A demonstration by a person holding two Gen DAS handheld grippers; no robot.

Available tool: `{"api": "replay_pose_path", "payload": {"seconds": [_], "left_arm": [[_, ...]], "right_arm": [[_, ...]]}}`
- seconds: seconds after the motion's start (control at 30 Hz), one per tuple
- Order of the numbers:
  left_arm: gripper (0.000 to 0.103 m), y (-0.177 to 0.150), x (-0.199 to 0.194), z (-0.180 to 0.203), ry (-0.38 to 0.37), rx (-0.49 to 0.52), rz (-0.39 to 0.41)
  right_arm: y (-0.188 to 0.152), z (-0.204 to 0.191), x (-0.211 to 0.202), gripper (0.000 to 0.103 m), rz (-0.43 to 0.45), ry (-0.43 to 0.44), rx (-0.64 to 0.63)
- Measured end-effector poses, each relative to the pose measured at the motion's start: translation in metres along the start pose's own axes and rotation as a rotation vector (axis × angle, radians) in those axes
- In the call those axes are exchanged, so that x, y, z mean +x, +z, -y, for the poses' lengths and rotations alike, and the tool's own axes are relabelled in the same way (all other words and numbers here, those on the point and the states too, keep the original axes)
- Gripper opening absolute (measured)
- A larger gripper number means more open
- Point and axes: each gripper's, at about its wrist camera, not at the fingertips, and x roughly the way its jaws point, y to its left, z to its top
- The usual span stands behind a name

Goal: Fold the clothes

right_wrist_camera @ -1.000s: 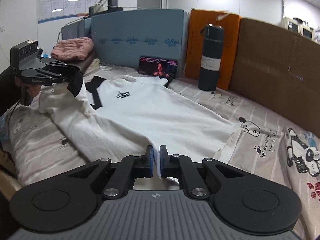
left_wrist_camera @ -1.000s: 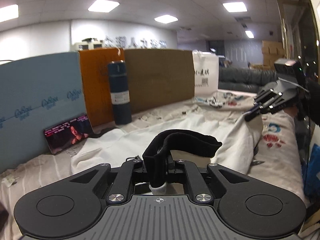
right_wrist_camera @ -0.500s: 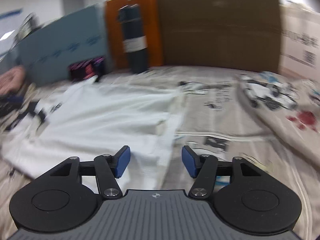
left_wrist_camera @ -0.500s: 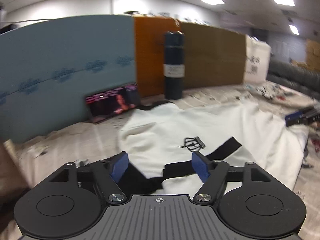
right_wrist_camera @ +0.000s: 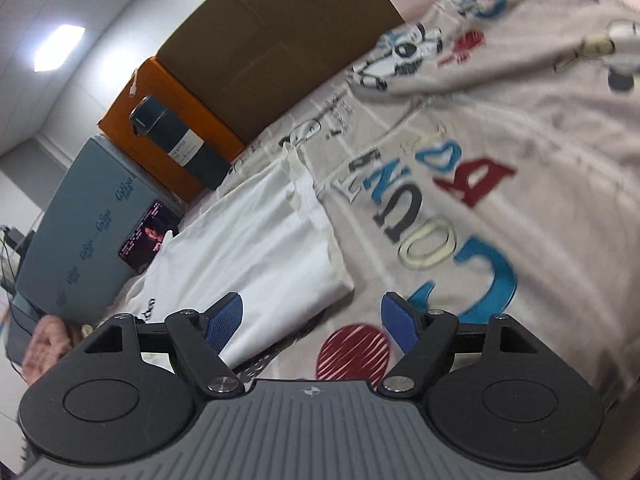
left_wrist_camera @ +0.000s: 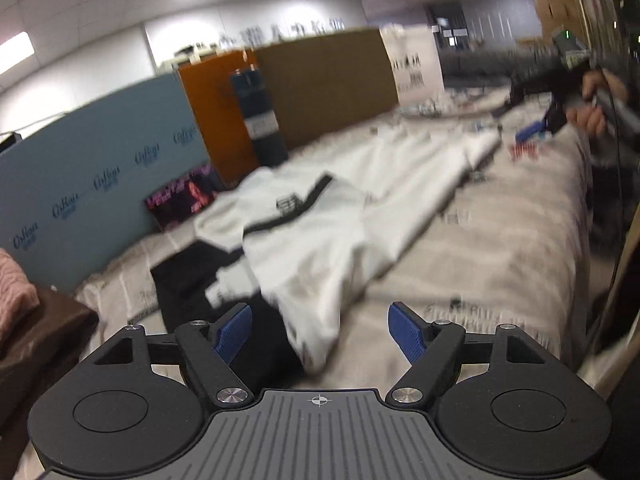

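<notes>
A white T-shirt with black trim [left_wrist_camera: 320, 236] lies stretched across the printed bed sheet [left_wrist_camera: 500, 248], its black collar end near me. My left gripper [left_wrist_camera: 320, 330] is open and empty, just above the shirt's near end. The right gripper [left_wrist_camera: 536, 130] shows far off at the shirt's other end, held by a hand. In the right wrist view the shirt's white hem [right_wrist_camera: 256, 252] lies on the sheet [right_wrist_camera: 500, 160], left of my open, empty right gripper [right_wrist_camera: 312, 324]. The view is tilted.
A dark blue flask [left_wrist_camera: 260, 116] stands against orange [left_wrist_camera: 216, 108] and brown [left_wrist_camera: 328, 80] boards, with a blue foam board [left_wrist_camera: 92, 192] to the left. A phone [left_wrist_camera: 180, 200] leans on it. A pink cloth [left_wrist_camera: 12, 280] lies at far left.
Both grippers were shut on the shirt a second ago, left on the black collar, right on the hem. Both have opened, let go and drawn back; the shirt now lies flat.
</notes>
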Motion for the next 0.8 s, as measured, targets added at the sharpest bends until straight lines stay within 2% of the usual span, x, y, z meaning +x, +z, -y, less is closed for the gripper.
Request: {"api": "replay_pose_path", "payload": {"seconds": [0.07, 0.13, 0.17, 0.33, 0.37, 0.4, 0.43, 0.47, 0.5, 0.57, 0.6, 0.67, 0.8], "left_arm": [[0.077, -0.006, 0.003, -0.003, 0.012, 0.011, -0.024], [0.077, -0.01, 0.005, -0.012, 0.016, -0.021, -0.034], [0.078, -0.011, 0.005, -0.021, 0.023, -0.073, -0.029], [0.077, -0.024, -0.008, -0.071, 0.058, -0.532, 0.018], [0.077, -0.026, -0.008, -0.077, 0.055, -0.606, 0.012], [0.076, -0.028, -0.005, -0.079, 0.059, -0.659, -0.002], [0.07, -0.03, -0.001, -0.078, 0.079, -0.672, -0.02], [0.058, -0.031, 0.003, -0.075, 0.102, -0.678, -0.038], [0.026, -0.031, 0.006, -0.072, 0.125, -0.665, -0.049], [0.019, -0.032, 0.012, -0.064, 0.17, -0.631, -0.066], [0.011, -0.031, 0.012, -0.061, 0.189, -0.61, -0.069], [0.008, -0.029, 0.011, -0.059, 0.199, -0.59, -0.081], [0.011, -0.027, 0.013, -0.059, 0.216, -0.55, -0.103]], "right_arm": [[-0.003, -0.003, 0.007, 0.075, -0.006, 0.033, 0.013], [-0.003, -0.008, 0.014, 0.075, 0.002, 0.033, 0.016], [-0.003, -0.01, 0.018, 0.075, 0.005, 0.035, 0.017], [-0.005, -0.015, 0.028, 0.07, 0.076, -0.006, 0.02], [-0.007, -0.016, 0.029, 0.067, 0.09, -0.019, 0.01], [-0.009, -0.019, 0.031, 0.059, 0.105, -0.041, -0.012], [-0.011, -0.022, 0.033, 0.053, 0.118, -0.066, -0.044], [-0.014, -0.024, 0.036, 0.041, 0.129, -0.091, -0.076], [-0.015, -0.024, 0.037, 0.023, 0.14, -0.114, -0.102], [-0.015, -0.021, 0.036, 0.009, 0.148, -0.127, -0.128], [-0.014, -0.02, 0.032, 0.007, 0.149, -0.112, -0.138], [-0.013, -0.021, 0.024, 0.006, 0.154, -0.116, -0.174], [-0.016, -0.02, 0.024, 0.007, 0.117, -0.158, -0.21]]}}
